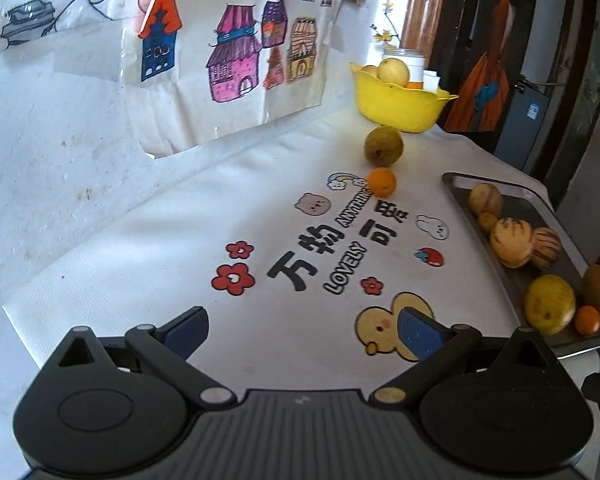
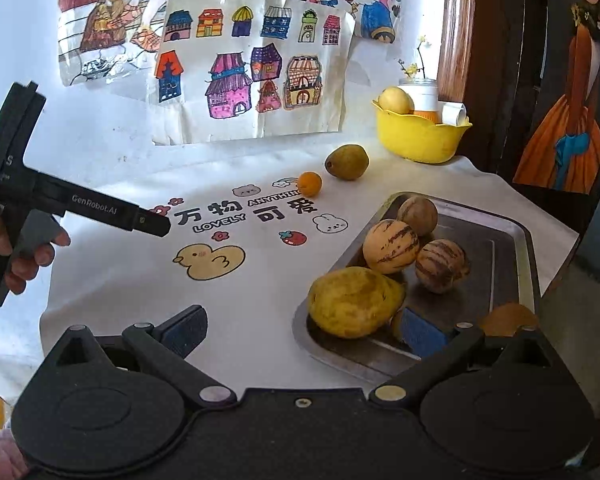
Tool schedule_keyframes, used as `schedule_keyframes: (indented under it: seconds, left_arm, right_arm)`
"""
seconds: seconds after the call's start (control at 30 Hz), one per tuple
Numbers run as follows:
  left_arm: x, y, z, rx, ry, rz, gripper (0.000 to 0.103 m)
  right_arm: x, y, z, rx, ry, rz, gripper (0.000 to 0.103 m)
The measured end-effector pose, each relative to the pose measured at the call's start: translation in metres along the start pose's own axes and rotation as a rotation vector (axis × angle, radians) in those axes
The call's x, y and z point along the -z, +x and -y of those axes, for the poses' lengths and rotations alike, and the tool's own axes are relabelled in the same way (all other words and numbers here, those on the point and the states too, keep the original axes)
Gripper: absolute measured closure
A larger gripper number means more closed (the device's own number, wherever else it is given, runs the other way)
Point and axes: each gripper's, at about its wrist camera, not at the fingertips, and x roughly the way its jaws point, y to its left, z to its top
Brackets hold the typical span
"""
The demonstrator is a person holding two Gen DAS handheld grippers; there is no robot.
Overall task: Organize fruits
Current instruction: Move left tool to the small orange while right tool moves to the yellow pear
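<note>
A steel tray (image 2: 512, 240) at the right holds three striped melons (image 2: 390, 246), a big yellow pear (image 2: 354, 302) and small fruits partly hidden by my finger. The same tray (image 1: 456, 180) shows in the left wrist view. On the cloth lie a green-brown pear (image 2: 347, 162) and a small orange (image 2: 310, 184); they also appear as pear (image 1: 383, 145) and orange (image 1: 381, 182). A yellow bowl (image 2: 420, 136) at the back holds a pale fruit. My right gripper (image 2: 304, 330) is open just before the tray's near corner. My left gripper (image 1: 304, 330) is open above the cloth, empty.
A white cloth with cartoon prints (image 2: 228, 216) covers the table. Children's drawings (image 2: 252, 76) hang on the wall behind. A white jar (image 2: 420, 90) stands behind the bowl. A hand (image 2: 24, 248) holds the left gripper at the left. The table edge drops off past the tray.
</note>
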Motion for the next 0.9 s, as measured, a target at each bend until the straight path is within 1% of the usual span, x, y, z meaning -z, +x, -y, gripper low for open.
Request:
schedule_keyframes:
  seconds: [0.2,0.33,0.47,0.53,0.6,0.7,0.8,0.9]
  left_arm:
    - [-0.010,0.007,0.000,-0.001,0.004,0.007,0.000]
    - [-0.020,0.012,0.005,-0.002,0.020,0.025,0.000]
    - [-0.029,0.017,0.014,-0.004,0.046,0.045,0.000]
    - [-0.033,0.021,0.019,0.000,0.053,0.047,0.000]
    - [-0.037,0.025,0.023,0.003,0.057,0.047,0.000]
    - [-0.043,0.033,0.031,0.035,0.061,0.042,0.000]
    - [-0.054,0.042,0.035,0.109,0.035,0.044,0.000]
    - [-0.065,0.055,0.043,0.125,0.019,0.053,0.000]
  right_arm:
    - [-0.021,0.007,0.012,-0.041,0.025,-0.025,0.001]
    - [-0.044,0.005,0.021,-0.075,0.031,-0.014,0.001]
    - [-0.070,0.007,0.034,-0.080,0.042,0.002,0.001]
    - [-0.083,0.011,0.042,-0.069,0.056,0.005,0.001]
    - [-0.096,0.018,0.052,-0.076,0.080,0.002,0.001]
    - [-0.114,0.031,0.066,-0.099,0.131,-0.023,0.001]
    - [-0.131,0.048,0.080,-0.107,0.170,-0.061,0.001]
    - [-0.147,0.067,0.093,-0.121,0.229,-0.098,0.001]
